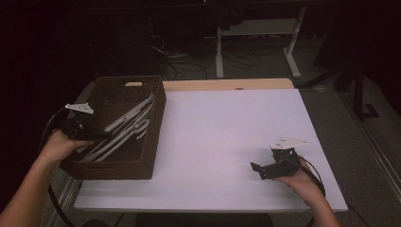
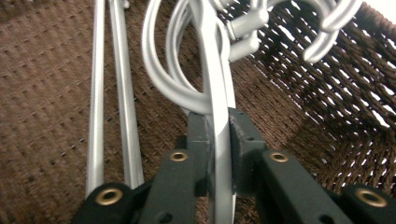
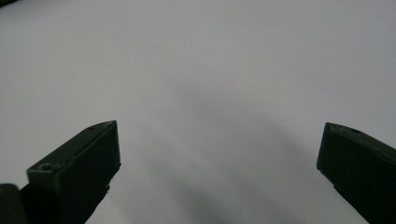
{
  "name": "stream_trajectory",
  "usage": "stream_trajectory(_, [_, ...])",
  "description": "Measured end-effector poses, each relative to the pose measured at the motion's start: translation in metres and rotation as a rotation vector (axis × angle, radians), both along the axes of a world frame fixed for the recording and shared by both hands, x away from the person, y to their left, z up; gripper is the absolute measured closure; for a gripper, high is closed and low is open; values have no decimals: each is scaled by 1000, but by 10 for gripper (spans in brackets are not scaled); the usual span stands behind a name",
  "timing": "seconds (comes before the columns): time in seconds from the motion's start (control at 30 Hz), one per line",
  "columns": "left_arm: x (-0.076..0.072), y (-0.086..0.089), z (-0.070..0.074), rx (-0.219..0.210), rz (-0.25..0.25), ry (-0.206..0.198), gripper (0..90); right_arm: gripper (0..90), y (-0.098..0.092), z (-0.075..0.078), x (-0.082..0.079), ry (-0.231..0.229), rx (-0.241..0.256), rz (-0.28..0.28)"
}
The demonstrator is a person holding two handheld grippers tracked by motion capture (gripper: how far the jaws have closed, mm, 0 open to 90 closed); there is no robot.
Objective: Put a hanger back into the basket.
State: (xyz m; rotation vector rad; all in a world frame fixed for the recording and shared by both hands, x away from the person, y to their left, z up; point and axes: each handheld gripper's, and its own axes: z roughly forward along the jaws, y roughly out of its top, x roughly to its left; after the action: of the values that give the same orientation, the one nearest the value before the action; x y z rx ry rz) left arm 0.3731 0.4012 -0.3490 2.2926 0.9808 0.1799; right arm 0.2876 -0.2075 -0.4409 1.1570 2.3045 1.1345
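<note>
Grey hangers [image 1: 127, 127] lie slanted, probably stacked, in basket [image 1: 156, 137].

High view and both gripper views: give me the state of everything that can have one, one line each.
Left gripper: shut on a grey plastic hanger, inside the basket.
Right gripper: open, empty, over the white table.
Brown woven basket: upright at the table's left edge, holding hangers.
Other grey hangers: lying slantwise in the basket.

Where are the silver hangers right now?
The silver hangers lie in the brown woven basket at the table's left in the high view, one of them pinched by the left gripper.
</note>
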Motion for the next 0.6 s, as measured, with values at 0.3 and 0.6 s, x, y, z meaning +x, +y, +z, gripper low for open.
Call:
stream_trajectory(0.3, [-3,-1,17,-112,5,-74,409,0,2,3,1,-11,13,5])
stream_trajectory(0.6, [-16,-30,32,-240,-37,-149,242,0,3,6,3,-17,6,22])
